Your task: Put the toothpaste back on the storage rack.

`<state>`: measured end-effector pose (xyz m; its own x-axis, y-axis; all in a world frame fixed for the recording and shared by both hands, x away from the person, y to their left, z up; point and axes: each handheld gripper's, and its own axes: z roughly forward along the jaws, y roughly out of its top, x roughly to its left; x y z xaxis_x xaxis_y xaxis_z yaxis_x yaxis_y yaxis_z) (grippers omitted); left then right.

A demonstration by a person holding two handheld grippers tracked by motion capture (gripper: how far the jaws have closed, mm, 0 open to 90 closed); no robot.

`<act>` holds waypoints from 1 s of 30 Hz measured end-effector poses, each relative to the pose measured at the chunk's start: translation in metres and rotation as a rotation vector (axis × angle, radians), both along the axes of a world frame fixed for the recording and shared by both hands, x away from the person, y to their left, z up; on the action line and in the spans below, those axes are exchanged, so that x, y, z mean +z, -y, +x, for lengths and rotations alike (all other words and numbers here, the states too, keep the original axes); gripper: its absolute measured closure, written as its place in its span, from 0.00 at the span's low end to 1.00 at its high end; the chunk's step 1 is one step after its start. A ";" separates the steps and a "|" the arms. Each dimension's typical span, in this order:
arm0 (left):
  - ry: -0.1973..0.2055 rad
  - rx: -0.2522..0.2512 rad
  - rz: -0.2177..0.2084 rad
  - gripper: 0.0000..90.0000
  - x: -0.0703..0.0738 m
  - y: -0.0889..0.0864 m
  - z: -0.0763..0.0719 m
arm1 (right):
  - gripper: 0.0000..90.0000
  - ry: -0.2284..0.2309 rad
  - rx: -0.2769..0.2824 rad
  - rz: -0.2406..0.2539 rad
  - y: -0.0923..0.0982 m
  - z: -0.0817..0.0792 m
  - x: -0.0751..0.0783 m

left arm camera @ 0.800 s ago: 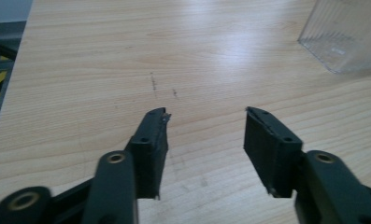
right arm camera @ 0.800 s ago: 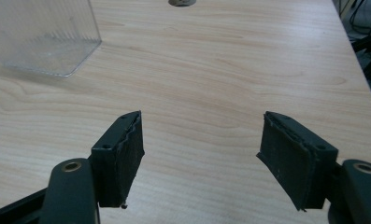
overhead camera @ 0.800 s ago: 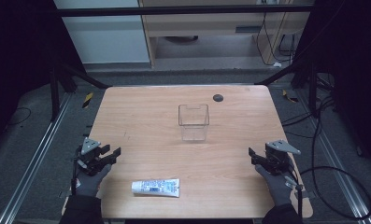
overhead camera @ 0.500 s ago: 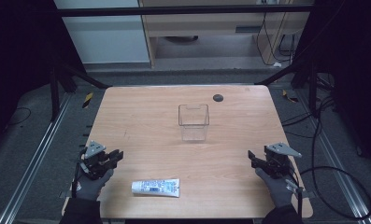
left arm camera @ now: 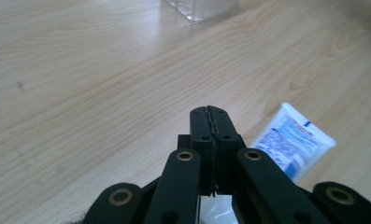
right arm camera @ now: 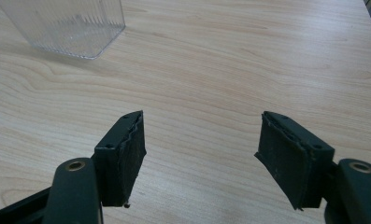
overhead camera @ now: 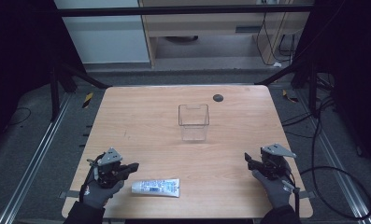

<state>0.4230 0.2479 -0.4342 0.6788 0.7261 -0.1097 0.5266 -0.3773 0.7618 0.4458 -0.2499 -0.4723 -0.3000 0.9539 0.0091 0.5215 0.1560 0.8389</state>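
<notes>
A clear plastic container (overhead camera: 193, 122) stood upright near the middle of the wooden surface (overhead camera: 146, 121), with a small dark disc (overhead camera: 217, 98) beyond it toward the far edge. A white-and-blue tube (overhead camera: 155, 187) lay flat by the near edge, left of centre. The left hand-held gripper (overhead camera: 132, 166) sat at the near left, just beside the tube's left end, its jaws pressed together on nothing. The right hand-held gripper (overhead camera: 246, 160) was at the near right, well apart from the tube, its jaws spread wide over bare wood.
</notes>
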 end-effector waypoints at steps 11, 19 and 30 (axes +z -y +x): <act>-0.067 -0.137 0.033 1.00 -0.008 0.026 -0.006 | 0.35 -0.012 0.005 -0.015 -0.003 0.001 -0.002; -0.105 -0.239 0.083 1.00 -0.013 0.044 -0.011 | 0.34 -0.014 -0.001 -0.025 -0.002 0.002 -0.002; -0.140 -0.308 0.136 1.00 -0.021 0.059 -0.015 | 0.33 -0.025 -0.008 -0.031 -0.003 0.003 -0.004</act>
